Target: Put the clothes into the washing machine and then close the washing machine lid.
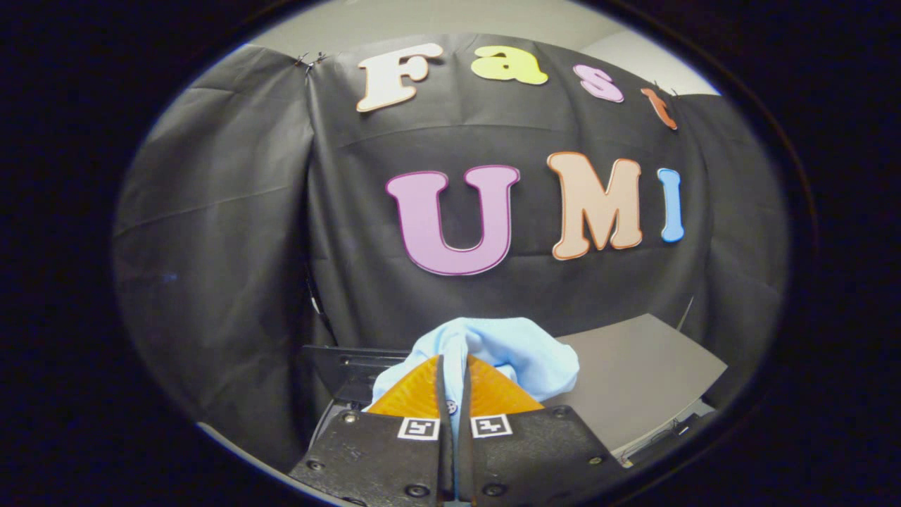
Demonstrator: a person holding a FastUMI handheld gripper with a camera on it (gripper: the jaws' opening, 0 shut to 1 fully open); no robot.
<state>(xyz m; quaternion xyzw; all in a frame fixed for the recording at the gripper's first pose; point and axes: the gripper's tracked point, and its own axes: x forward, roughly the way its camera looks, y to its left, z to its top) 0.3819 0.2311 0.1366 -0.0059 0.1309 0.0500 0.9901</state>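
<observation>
A light blue garment (517,352) bunches up between and just beyond my fingers. My gripper (452,370) is shut on it, with a thin strip of the cloth pinched in the narrow gap between the two fingers. The cloth hangs lifted above the surfaces below. Just behind and below the garment, to the left, I see a dark raised panel (345,370) that looks like the washing machine's open lid; the drum itself is hidden by my fingers and the cloth.
A grey flat tabletop (633,380) stretches to the right beyond the garment, with a cable at its near edge (658,436). The black booth cloth (232,267) hangs close behind everything.
</observation>
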